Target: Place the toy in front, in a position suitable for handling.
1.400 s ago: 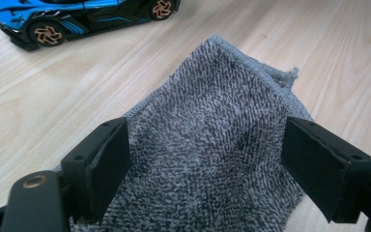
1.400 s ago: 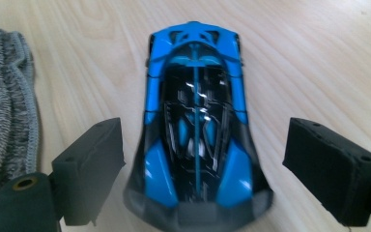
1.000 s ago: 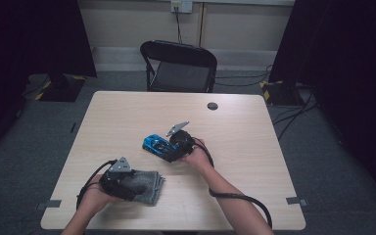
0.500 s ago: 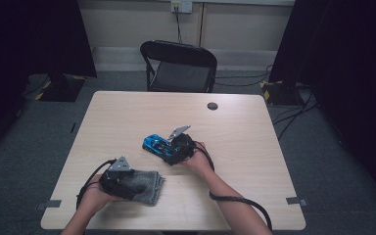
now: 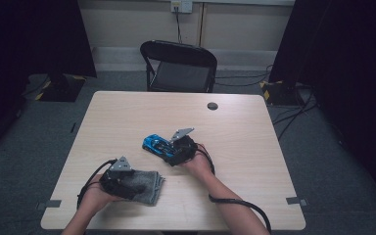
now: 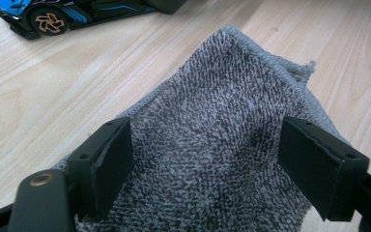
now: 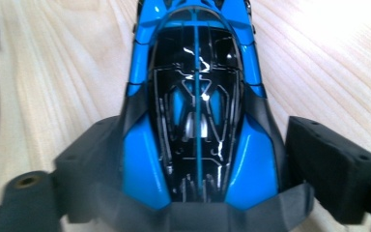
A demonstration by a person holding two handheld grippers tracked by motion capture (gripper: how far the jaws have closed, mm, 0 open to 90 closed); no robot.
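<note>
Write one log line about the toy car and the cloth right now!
left gripper: open over grey cloth | right gripper: jaws closing around blue toy car, gap at one side | table: both resting

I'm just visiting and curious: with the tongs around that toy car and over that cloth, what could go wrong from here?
1. The right tongs have just been closing around the blue toy car; a gap shows at one side, so the glossy, wheeled car could roll or slip out.
2. The left tongs straddle the grey cloth without pinching it; the limp fabric could bunch or slide on the table.
</note>
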